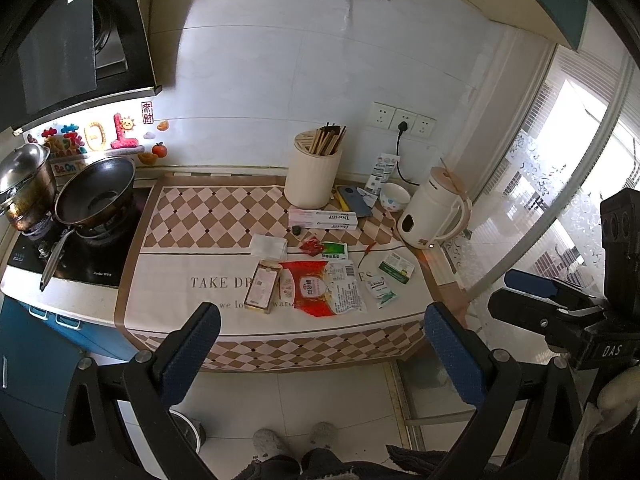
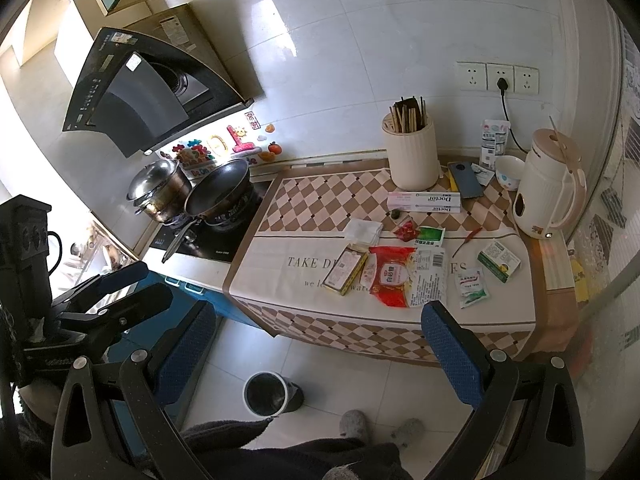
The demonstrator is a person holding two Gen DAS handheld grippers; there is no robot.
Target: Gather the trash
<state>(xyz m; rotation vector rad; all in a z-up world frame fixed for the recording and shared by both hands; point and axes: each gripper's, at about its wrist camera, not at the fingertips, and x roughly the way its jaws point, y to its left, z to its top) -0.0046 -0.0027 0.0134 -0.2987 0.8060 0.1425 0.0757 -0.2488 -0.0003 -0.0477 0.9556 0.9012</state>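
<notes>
Trash lies on the checked cloth of the counter [image 1: 188, 256]: a red and white bag [image 1: 316, 288] [image 2: 394, 276], a yellow-edged box [image 1: 262, 286] [image 2: 344, 274], a green sachet [image 1: 334, 250], a small red wrapper [image 1: 311, 246], a white-green sachet [image 1: 382, 290] [image 2: 473, 286], a green box [image 1: 396, 266] [image 2: 498, 260] and a folded tissue [image 1: 269, 245]. My left gripper [image 1: 320, 344] is open and empty, held off the counter's front edge. My right gripper [image 2: 316, 344] is open and empty, above the floor before the counter. A small bin [image 2: 267, 394] stands on the floor.
A Doctor toothpaste box [image 1: 322, 219], a chopstick holder [image 1: 314, 174], a phone [image 1: 356, 202], a bowl [image 1: 394, 196] and a white kettle [image 1: 434, 210] stand at the back. A wok [image 1: 96, 192] and a pot [image 1: 26, 184] sit on the stove at left. A glass door [image 1: 560, 200] is at right.
</notes>
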